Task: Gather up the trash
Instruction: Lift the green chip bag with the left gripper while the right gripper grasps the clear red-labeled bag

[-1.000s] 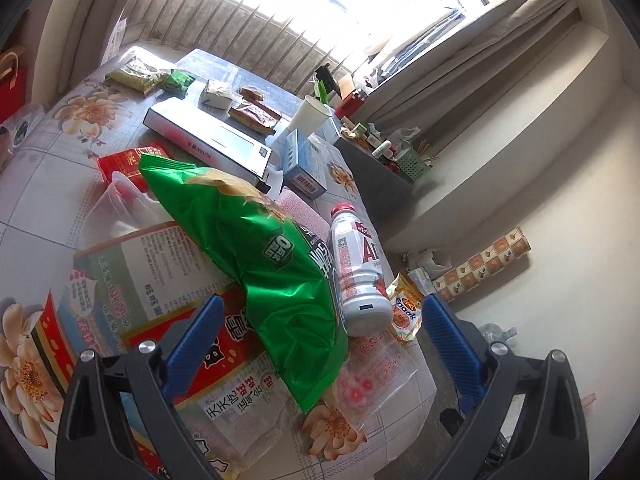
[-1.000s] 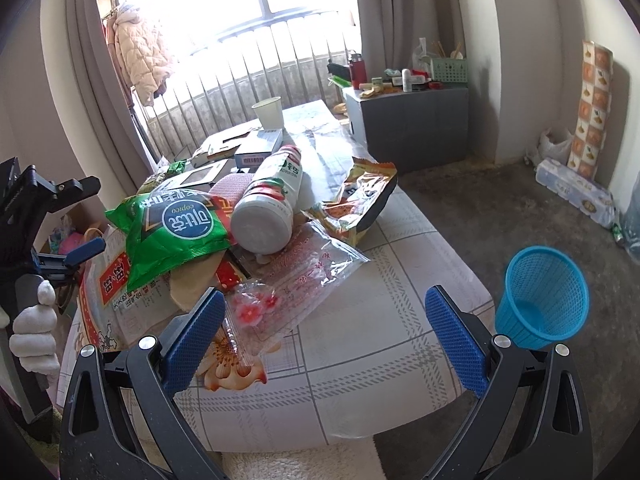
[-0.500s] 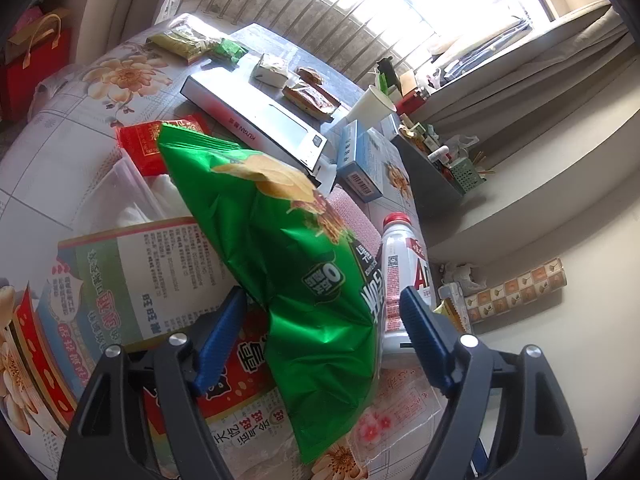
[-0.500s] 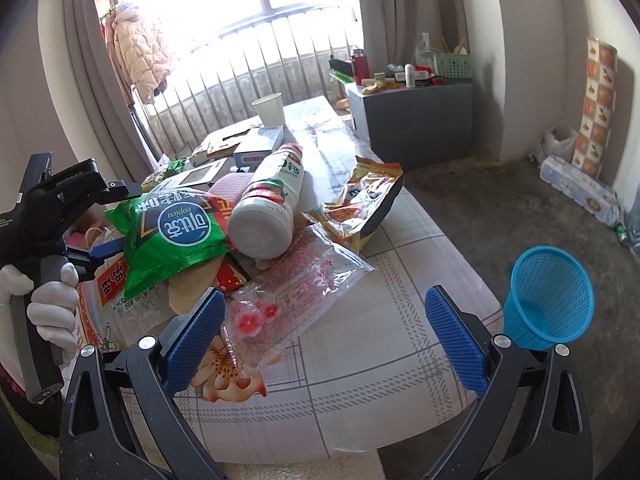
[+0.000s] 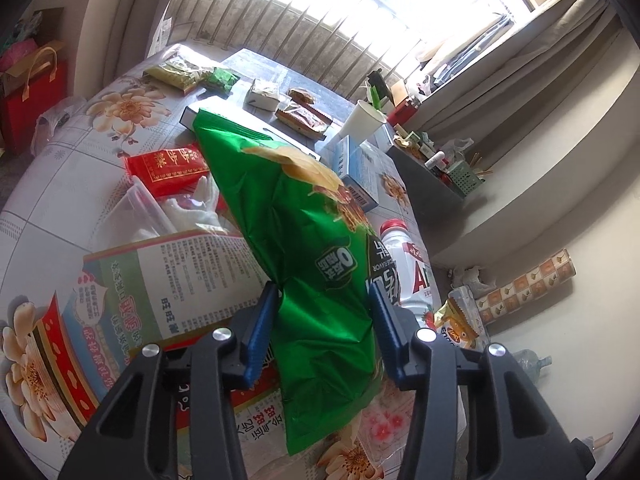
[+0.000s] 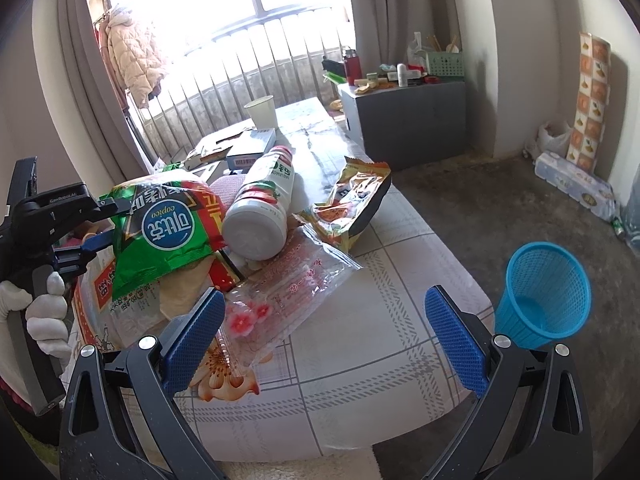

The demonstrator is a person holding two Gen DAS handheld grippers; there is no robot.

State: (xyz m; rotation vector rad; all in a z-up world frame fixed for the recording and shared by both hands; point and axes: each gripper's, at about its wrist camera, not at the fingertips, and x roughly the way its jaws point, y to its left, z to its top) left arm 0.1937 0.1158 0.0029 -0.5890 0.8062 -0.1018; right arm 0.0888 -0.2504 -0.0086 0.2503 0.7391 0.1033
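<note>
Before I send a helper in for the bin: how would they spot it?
Start at the flowered table heaped with wrappers. On the bare floor past its corner stands the blue mesh basket, alone, upright and open-topped, the only blue thing down there.

Home room, curtains (image 6: 372, 20), hanging jacket (image 6: 132, 56), cluttered table (image 6: 360, 360)

Bright barred window (image 6: 256, 32) behind beige curtains (image 6: 384, 20); grey concrete floor (image 6: 500, 208), cream walls (image 6: 532, 40), low grey cabinet (image 6: 412, 120), floral-clothed desk (image 6: 360, 340).
</note>
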